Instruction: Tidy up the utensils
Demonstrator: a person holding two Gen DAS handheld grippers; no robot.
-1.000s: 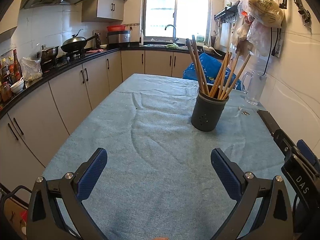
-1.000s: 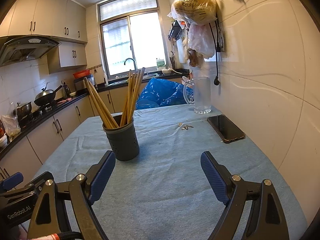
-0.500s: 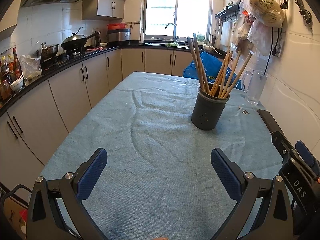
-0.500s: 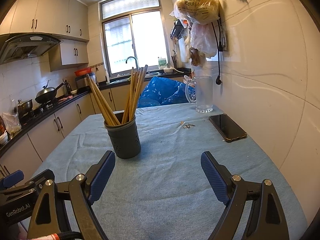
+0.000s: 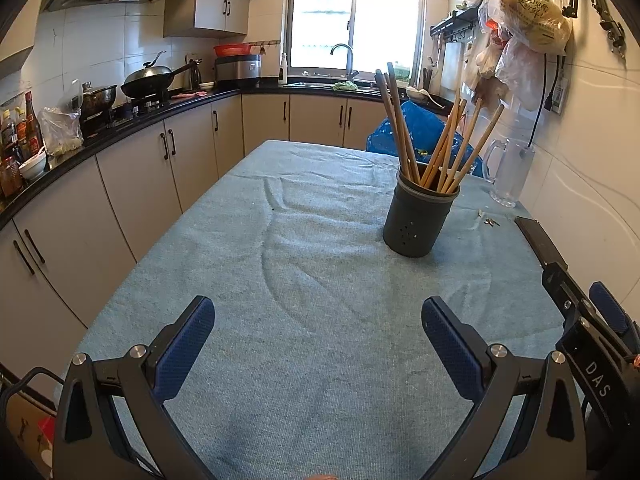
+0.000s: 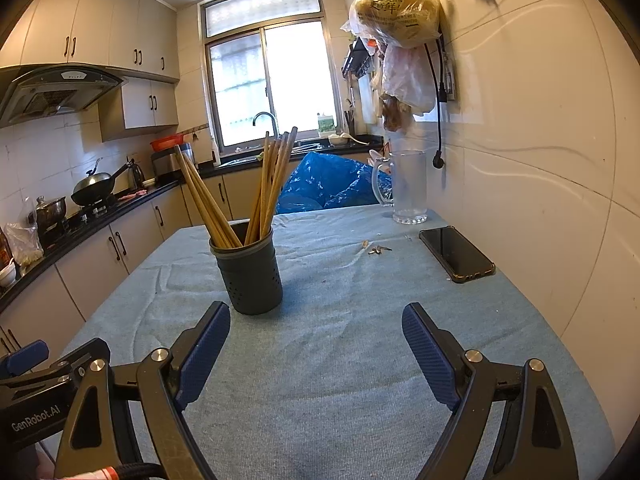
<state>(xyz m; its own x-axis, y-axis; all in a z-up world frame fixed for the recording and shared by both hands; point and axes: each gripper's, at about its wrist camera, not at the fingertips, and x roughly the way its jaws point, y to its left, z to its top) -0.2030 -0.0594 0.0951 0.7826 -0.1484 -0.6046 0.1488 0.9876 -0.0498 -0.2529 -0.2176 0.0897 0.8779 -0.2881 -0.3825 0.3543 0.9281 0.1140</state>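
A dark grey perforated utensil holder (image 5: 418,222) stands upright on the blue-cloth table (image 5: 280,280), also in the right wrist view (image 6: 248,276). Several wooden chopsticks (image 5: 432,148) stand in it, fanned out (image 6: 260,192). My left gripper (image 5: 318,334) is open and empty, low over the table's near end, well short of the holder. My right gripper (image 6: 316,340) is open and empty, with the holder just beyond its left finger (image 6: 204,348). The right gripper's body shows at the right edge of the left wrist view (image 5: 592,336).
A black phone (image 6: 456,254) lies near the right wall, with small keys (image 6: 378,249) beside it. A glass mug (image 6: 406,188) stands at the far right, a blue plastic bag (image 6: 328,182) behind the table. Cabinets and a counter run along the left. Bags hang on the right wall.
Both views have edged slightly closer to the holder and a little higher. Both grippers stay open and empty.
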